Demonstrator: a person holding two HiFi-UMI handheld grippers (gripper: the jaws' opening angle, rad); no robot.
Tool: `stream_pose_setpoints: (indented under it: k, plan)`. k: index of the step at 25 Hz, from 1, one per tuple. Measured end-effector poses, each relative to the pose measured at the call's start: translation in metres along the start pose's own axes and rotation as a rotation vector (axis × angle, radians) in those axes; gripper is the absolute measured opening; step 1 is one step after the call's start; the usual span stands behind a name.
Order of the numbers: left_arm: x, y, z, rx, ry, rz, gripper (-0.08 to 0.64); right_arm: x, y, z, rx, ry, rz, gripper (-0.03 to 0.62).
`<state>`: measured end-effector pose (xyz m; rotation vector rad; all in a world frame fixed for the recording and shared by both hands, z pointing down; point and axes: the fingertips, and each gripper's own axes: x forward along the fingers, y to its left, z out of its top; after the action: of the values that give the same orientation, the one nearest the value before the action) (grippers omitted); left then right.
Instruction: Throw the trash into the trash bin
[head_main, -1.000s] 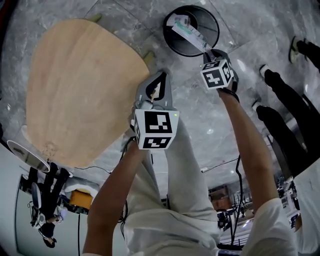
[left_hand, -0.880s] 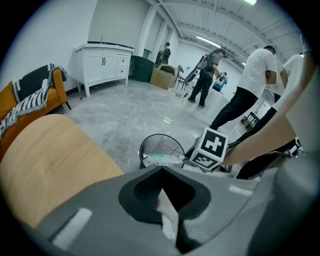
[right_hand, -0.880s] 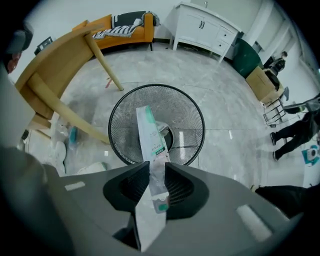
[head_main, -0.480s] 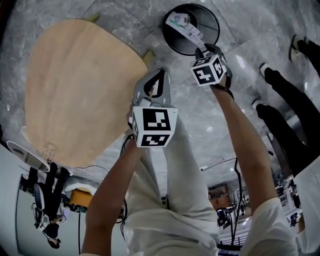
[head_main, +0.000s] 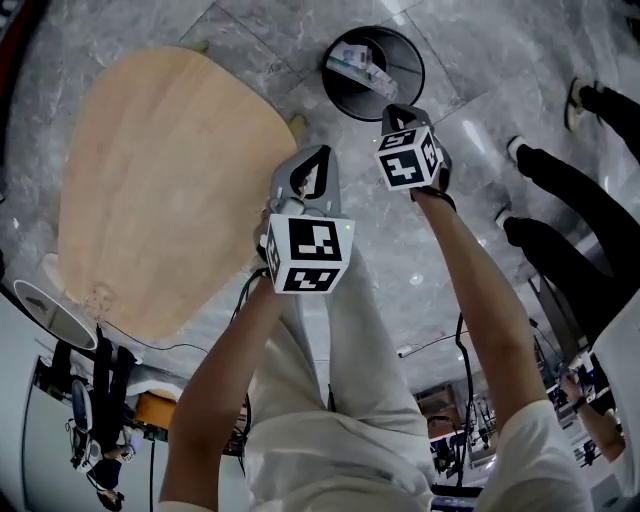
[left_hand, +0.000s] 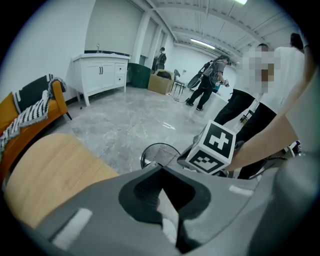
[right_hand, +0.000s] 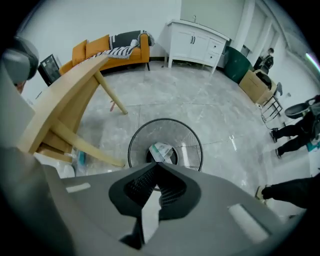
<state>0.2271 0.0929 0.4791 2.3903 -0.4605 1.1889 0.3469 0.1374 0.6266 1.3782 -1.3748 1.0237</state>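
A black mesh trash bin (head_main: 408, 52) stands on the grey floor beyond both hands. A white and green packet (head_main: 358, 62) lies inside it, also seen in the right gripper view as trash (right_hand: 161, 151) at the bottom of the bin (right_hand: 189, 150). My right gripper (head_main: 397, 110) hovers over the bin's near rim. Its jaws have just been closing and now stand shut with nothing between them (right_hand: 159, 167). My left gripper (head_main: 315, 152) is held left of it, tips together (left_hand: 161, 171). A pale strip shows behind those tips. I cannot tell what it is.
A rounded wooden table (head_main: 160, 180) fills the left, its splayed leg (right_hand: 95, 147) close to the bin. A person's dark legs and shoes (head_main: 560, 190) stand at the right. An orange sofa (right_hand: 107, 45) and a white cabinet (right_hand: 195, 40) line the far wall.
The packet has left the right gripper and dropped into the bin. The right gripper has pulled back from the rim and risen; the left gripper has risen a little.
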Motion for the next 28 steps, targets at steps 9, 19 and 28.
stream_pose_setpoints:
  k: [9, 19, 28]
  plan:
    - [-0.048, -0.013, 0.026, 0.004, -0.055, 0.0, 0.0, -0.083, 0.008, 0.054, 0.103, -0.186, 0.07, 0.026]
    - [-0.139, -0.015, 0.044, -0.027, -0.109, -0.023, 0.0, -0.216, 0.041, 0.107, 0.125, -0.359, 0.028, 0.026]
    - [-0.255, -0.007, 0.051, -0.006, -0.197, -0.003, 0.0, -0.342, 0.118, 0.147, 0.099, -0.5, 0.032, 0.026]
